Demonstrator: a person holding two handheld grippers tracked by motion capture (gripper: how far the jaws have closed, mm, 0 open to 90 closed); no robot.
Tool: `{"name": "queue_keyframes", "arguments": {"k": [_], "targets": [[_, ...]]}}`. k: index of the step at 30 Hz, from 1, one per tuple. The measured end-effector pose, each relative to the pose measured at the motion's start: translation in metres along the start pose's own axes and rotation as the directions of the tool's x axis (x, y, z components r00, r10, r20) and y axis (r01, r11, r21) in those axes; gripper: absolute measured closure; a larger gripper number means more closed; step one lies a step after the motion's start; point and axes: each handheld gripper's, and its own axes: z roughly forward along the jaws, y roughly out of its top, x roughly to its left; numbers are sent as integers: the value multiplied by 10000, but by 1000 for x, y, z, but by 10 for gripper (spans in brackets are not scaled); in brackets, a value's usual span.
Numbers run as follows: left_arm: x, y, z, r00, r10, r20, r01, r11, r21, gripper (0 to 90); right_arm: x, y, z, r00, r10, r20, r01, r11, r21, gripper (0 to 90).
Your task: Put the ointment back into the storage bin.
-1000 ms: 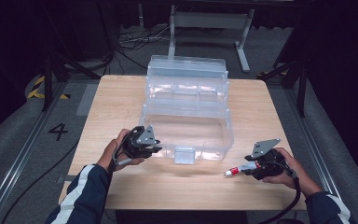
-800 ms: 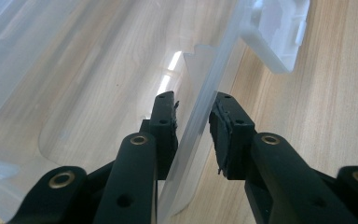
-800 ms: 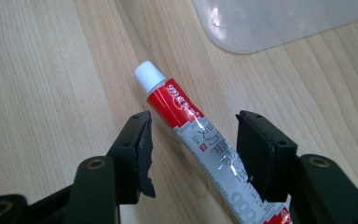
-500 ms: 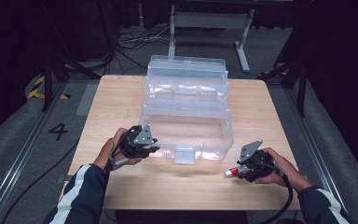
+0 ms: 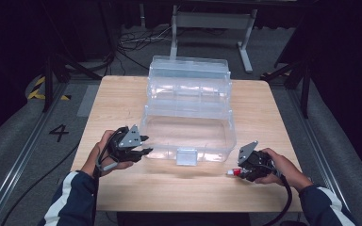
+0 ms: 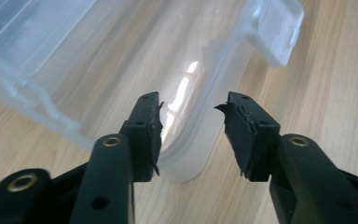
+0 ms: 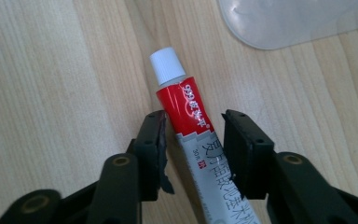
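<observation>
High view looking down, claw cameras close over table (image 5: 122,188), sharing perhaps the clear box (image 5: 188,117)

One clear plastic storage box (image 5: 188,113), lid open, centre of the high view. One grey latch tab (image 5: 186,157) on its front wall, lower centre. One red-and-white squeeze tube with a white screw cap (image 7: 186,121), middle of the right gripper view. Two black two-jaw tools: left tool (image 5: 141,145) at lower left of the high view, right tool (image 5: 239,170) at lower right. One light wooden desk (image 5: 118,99). One painted numeral "4" (image 5: 59,133) on the floor, left edge.
</observation>
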Motion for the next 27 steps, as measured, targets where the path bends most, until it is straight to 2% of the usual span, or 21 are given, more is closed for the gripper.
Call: {"name": "queue_keyframes", "arguments": {"k": [2,7,12,14,18,20,23,27], "targets": [[0,-5,-4,9999,-114,-72,114,9999,-44,540,-1,0,0,10000,71,-27,-71,9999,-92,640],[1,-25,-11,9978,-521,-400,533,9982,291,500,-2,1,3,9999,135,-19,-135,9999,71,660],[1,-44,-6,9964,-648,-555,700,9927,984,463,-2,1,4,9999,129,51,-130,9998,174,703],[0,-54,-2,9950,-859,-502,914,9884,1216,443,-2,1,4,9998,206,22,-206,9996,176,706],[-1,-70,3,9911,-1242,-478,1296,9822,1360,405,-2,0,4,9996,296,40,-297,9995,135,708],[-2,-78,7,9915,-1272,-265,1297,9806,1467,433,-3,-1,3,9994,350,37,-351,9993,139,709],[-3,-85,9,9913,-1317,23,1296,9783,1619,414,-5,-5,1,9985,549,91,-548,9984,-102,709],[-2,-92,13,9843,-1764,97,1729,9731,1525,359,-9,-12,-4,9959,879,219,-872,9957,-322,710]]}}
